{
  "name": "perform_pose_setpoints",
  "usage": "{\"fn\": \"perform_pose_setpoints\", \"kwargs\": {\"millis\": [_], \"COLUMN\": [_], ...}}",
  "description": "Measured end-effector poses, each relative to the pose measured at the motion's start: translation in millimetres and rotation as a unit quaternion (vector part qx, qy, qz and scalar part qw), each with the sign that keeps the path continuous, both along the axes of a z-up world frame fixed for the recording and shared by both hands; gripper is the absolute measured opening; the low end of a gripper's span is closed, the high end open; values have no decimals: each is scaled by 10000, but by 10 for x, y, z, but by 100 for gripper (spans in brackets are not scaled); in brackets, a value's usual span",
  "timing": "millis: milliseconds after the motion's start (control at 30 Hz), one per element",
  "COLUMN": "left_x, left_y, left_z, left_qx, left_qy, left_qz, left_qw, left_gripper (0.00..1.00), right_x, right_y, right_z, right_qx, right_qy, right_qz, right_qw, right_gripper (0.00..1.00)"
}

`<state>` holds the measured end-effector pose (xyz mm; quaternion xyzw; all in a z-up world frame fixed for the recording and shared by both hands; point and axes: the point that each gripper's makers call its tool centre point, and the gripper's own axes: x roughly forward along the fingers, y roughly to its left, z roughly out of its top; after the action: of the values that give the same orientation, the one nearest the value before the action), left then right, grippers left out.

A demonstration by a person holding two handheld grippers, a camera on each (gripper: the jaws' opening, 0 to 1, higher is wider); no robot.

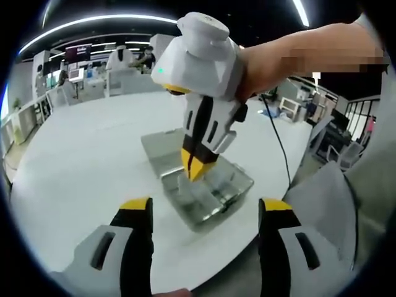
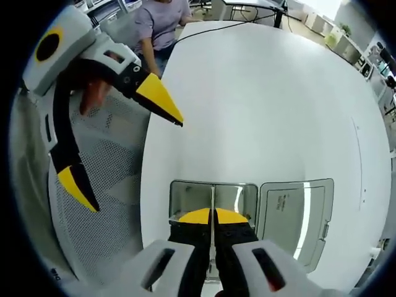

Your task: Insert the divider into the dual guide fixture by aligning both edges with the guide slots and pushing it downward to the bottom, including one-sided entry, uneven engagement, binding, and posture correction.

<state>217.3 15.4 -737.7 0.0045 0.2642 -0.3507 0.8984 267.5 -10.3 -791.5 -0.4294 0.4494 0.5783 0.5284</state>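
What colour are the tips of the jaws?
Yellow, above black. It shows best in the right gripper view, on the open left gripper; the right gripper has them too.

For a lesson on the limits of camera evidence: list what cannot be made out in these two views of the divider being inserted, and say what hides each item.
1. Right gripper view: the divider shows edge-on as a thin line; its lower part sits behind the right gripper.
2. Both views: the guide slots in the fixture are too small to see, so seating depth is unknown.
3. Right gripper view: print on the lid is too small to read.
4. Left gripper view: the room behind is blurred.
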Motion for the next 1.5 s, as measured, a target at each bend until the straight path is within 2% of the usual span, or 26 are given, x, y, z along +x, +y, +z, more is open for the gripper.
{"fn": "perform_pose_setpoints", "kwargs": {"millis": [400, 500, 567, 833, 933, 1500], "left_x": [-17, -19, -20, -27, -24, -25], "left_y": [-9, 2, 3, -18, -12, 12], "left_z": [22, 14, 10, 11, 8, 23], "left_qx": [-5, 0, 3, 8, 13, 45], "left_qy": [0, 8, 12, 17, 18, 24], "left_qz": [16, 24, 22, -8, -10, 5], "left_qw": [10000, 10000, 10000, 10000, 10000, 10000], "left_gripper": [68, 68, 68, 68, 68, 67], "right_x": [-13, -39, -24, 76, 54, 42], "right_y": [30, 59, 26, 23, 29, 72], "right_z": [-13, 9, 10, 14, 5, 0], "right_qx": [119, 302, 310, 718, 802, 1078], "right_qy": [10, 125, 50, 34, 114, 108], "right_qz": [-112, -335, -289, -593, -606, -493], "right_qw": [9999, 9989, 9991, 9957, 9949, 9929], "right_gripper": [0, 0, 0, 0, 0, 0]}}
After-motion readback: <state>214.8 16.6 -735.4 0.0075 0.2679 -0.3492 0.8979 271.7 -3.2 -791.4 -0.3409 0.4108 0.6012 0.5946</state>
